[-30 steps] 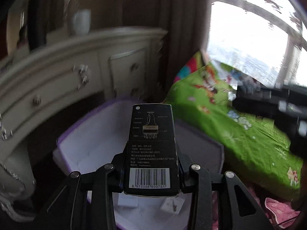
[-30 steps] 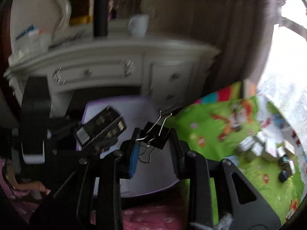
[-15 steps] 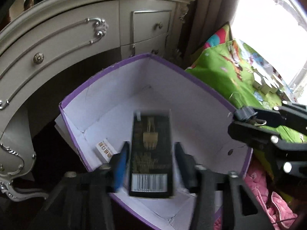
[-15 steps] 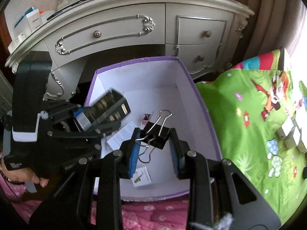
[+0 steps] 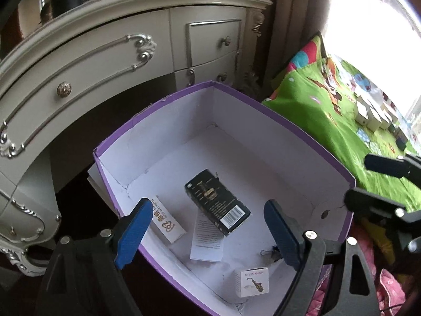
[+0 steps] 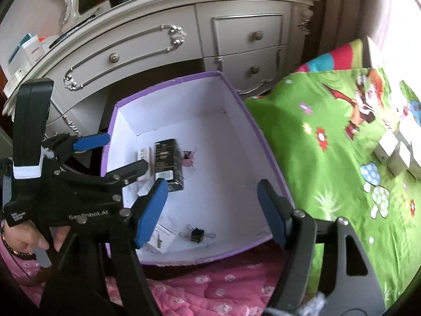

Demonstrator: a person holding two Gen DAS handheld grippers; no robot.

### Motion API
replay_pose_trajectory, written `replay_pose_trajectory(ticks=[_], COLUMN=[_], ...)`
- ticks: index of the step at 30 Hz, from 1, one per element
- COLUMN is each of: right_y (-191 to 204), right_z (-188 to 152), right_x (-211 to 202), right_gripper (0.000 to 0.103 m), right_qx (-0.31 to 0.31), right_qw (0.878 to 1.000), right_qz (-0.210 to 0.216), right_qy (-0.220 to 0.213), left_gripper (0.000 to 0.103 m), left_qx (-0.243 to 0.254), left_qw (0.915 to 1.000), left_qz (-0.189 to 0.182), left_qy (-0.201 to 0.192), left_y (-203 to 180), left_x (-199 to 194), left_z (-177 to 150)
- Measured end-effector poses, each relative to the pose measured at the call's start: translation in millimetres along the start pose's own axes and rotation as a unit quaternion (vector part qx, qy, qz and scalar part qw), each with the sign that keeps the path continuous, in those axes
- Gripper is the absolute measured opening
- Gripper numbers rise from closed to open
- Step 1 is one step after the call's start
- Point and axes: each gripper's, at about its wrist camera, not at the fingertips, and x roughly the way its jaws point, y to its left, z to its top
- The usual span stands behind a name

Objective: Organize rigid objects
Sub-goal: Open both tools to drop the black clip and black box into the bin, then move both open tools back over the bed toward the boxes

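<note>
Both our claws hang wide over the purple box (image 5: 284, 121), holding nothing. Our left gripper (image 5: 210, 226) has just been opening, so the black box (image 5: 217, 205) lies inside. Our right gripper (image 6: 213, 208) has just been opening too, so the binder clip (image 6: 197, 235) rests on the box floor, apart.

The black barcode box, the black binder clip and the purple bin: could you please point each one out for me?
black barcode box (image 5: 217, 202), left wrist view, on its printed top face.
black binder clip (image 6: 197, 235), right wrist view, on its black body.
purple bin (image 6: 263, 137), right wrist view, on its right rim.
</note>
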Motion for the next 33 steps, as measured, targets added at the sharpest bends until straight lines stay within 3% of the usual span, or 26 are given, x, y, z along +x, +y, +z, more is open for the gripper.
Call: replay_pose_trajectory(ticks=[5, 10, 14, 20, 23, 26, 30, 32, 33], right_y=[-34.4, -97.4, -162.0, -240.0, -261.1, -268.8, -288.1, -304.7, -316.4], right_z=[-23.7, -69.2, -112.3, -160.7, -174.2, -178.5, -180.4, -182.2, -182.7], right_x=[-23.2, -51.8, -82.5, -113.2, -120.5, -124.4, -122.0, -119.7, -117.1], right_gripper=[0.080, 0.081, 0.081, 0.081, 0.082, 0.082, 0.082, 0.083, 0.083], right_qx=[0.031, 0.112, 0.198, 0.307, 0.336, 0.326, 0.312, 0.316, 0.323], right_qw=[0.999, 0.990, 0.967, 0.931, 0.919, 0.920, 0.920, 0.917, 0.915], right_qz=[-0.022, -0.077, -0.151, -0.190, -0.193, -0.208, -0.230, -0.235, -0.236], right_qy=[-0.017, -0.036, -0.049, -0.059, -0.070, -0.068, -0.059, -0.055, -0.052], left_gripper=[0.087, 0.088, 0.088, 0.088, 0.088, 0.088, 0.087, 0.071, 0.056], left_qx=[0.022, 0.108, 0.174, 0.177, 0.195, 0.176, 0.184, 0.185, 0.188], left_qw=[0.9992, 0.9902, 0.9763, 0.9651, 0.9620, 0.9611, 0.9652, 0.9646, 0.9660], left_qz=[-0.034, -0.088, -0.128, -0.193, -0.191, -0.213, -0.185, -0.187, -0.175], left_qy=[-0.001, 0.001, 0.016, 0.003, -0.013, -0.007, -0.019, -0.023, -0.027], left_y=[-32.7, -112.8, -189.6, -290.6, -340.7, -373.0, -401.2, -406.5, -407.7], left_x=[-1.8, 12.5, 39.9, 67.6, 87.7, 110.1, 130.4, 132.5, 133.0], left_z=[4.8, 15.0, 29.2, 61.8, 80.8, 97.4, 112.4, 117.6, 118.8])
